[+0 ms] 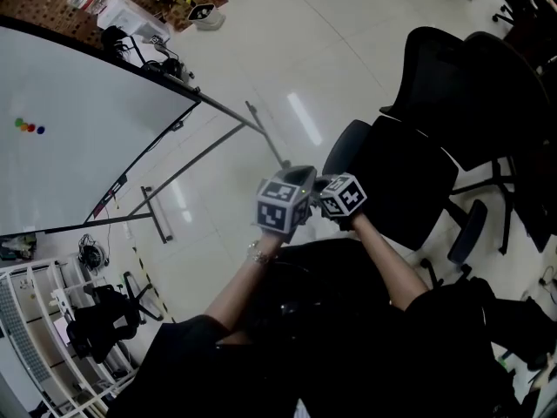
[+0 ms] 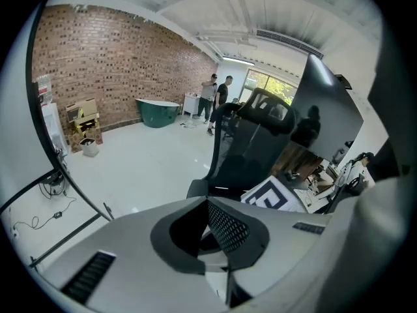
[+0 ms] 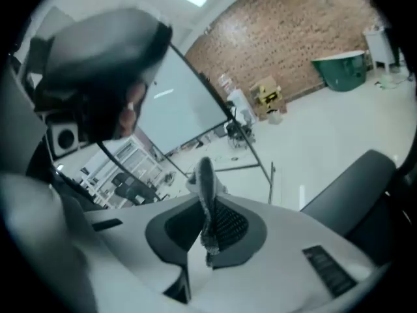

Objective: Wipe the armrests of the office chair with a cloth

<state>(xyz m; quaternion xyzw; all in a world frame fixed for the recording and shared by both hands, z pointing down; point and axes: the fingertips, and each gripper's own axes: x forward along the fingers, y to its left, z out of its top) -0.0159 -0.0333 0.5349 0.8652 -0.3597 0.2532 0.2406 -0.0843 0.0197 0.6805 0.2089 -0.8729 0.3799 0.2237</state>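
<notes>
A black office chair (image 1: 409, 181) stands just right of centre in the head view, one armrest (image 1: 470, 229) on its right side; a second black chair (image 1: 474, 85) is behind it. Both grippers are held close together in front of me, short of the chair. My left gripper (image 1: 298, 179) (image 2: 218, 230) has its jaws together with nothing between them, and the chair (image 2: 251, 135) shows ahead of it. My right gripper (image 1: 327, 185) (image 3: 207, 233) is shut on a grey cloth (image 3: 206, 181) that sticks up from its jaws. The cloth is hidden in the head view.
A large whiteboard (image 1: 70, 138) on a metal floor stand (image 1: 161, 212) fills the left. A white wire shelf trolley (image 1: 35, 320) stands at lower left. Far off are a brick wall (image 2: 117, 64), a green tub (image 2: 156, 111), cardboard boxes (image 2: 81, 116) and two people (image 2: 218, 96).
</notes>
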